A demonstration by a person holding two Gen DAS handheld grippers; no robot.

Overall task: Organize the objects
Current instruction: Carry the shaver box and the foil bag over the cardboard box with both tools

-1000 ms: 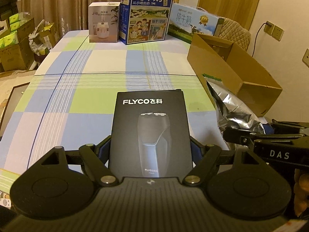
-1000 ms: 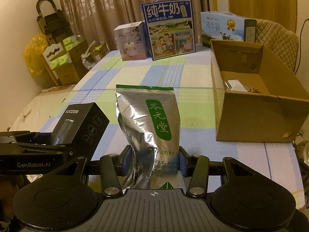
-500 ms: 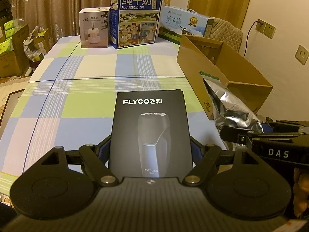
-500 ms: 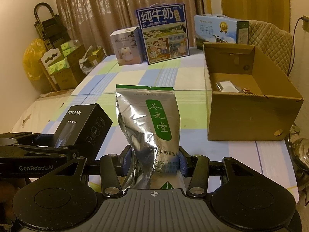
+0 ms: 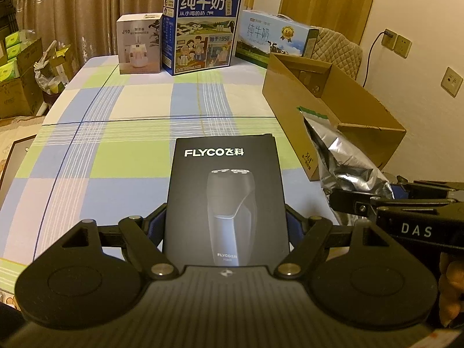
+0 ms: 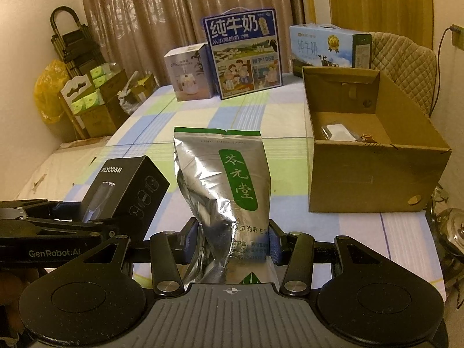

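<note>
**Both grippers loaded above the checked worktop**

The left hand-held gripper [image 5: 226, 226] is clamped on the black shaver box [image 5: 224, 185]. The right hand-held gripper [image 6: 230, 242] is clamped on the silver foil pouch [image 6: 223, 191], near the open cardboard box [image 6: 374, 179] on the worktop [image 6: 185, 116].

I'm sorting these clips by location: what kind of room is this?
Most likely a room in a home, perhaps a dining room used for storage: a table under a checked cloth, a quilted chair, curtains and stacked cartons on the floor.
</note>
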